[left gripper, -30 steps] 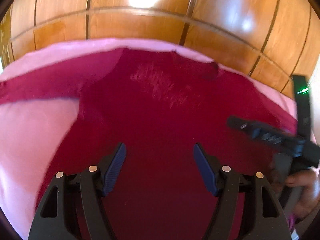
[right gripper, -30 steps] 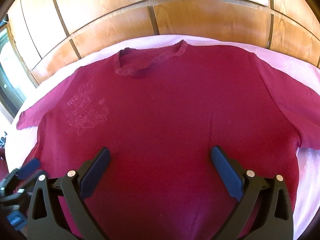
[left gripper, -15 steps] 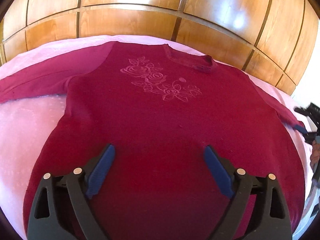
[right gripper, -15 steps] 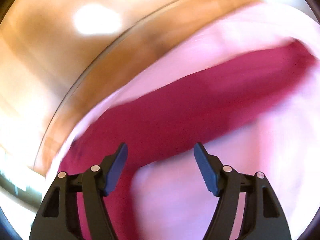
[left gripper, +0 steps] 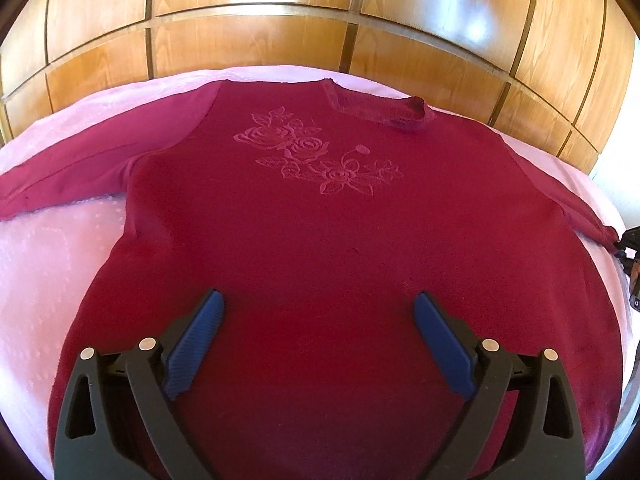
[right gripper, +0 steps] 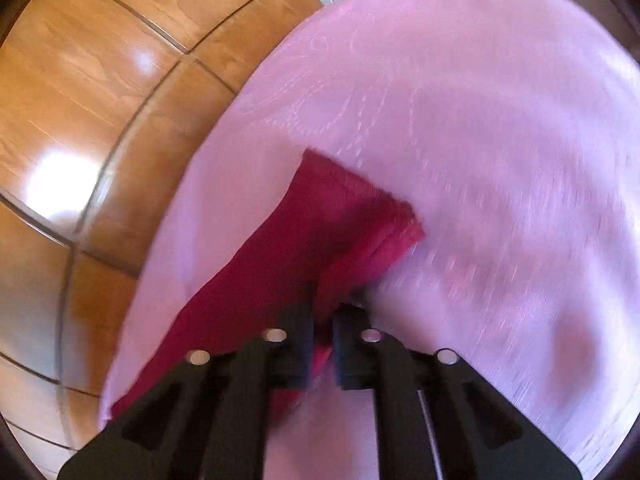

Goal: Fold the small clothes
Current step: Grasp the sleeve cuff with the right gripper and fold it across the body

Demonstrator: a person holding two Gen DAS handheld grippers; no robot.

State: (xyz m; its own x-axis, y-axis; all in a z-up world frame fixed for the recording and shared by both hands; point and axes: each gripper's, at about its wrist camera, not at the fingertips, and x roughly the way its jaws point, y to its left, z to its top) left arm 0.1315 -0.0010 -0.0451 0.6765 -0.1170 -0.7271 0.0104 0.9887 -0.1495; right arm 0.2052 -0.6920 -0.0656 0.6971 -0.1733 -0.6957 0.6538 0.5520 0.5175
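Left wrist view: the sweater (left gripper: 320, 240) lay flat, unfolded, on the pink bedspread (left gripper: 48, 248), neck toward the wooden panels (left gripper: 256, 48), sleeves spread sideways; left gripper (left gripper: 318, 344) hung over the hem, jaws just widened, empty.
Right wrist view: right gripper (right gripper: 322, 344) jaws just clenched on the sleeve cuff (right gripper: 356, 216).
Progress: folding barely begun; everything left.

right gripper (right gripper: 323, 344) closed on sleeve (right gripper: 340, 220)

My work surface is a bed under a pink cover (left gripper: 48, 248), with a maroon rose-embroidered sweater (left gripper: 320, 248) spread flat on it.
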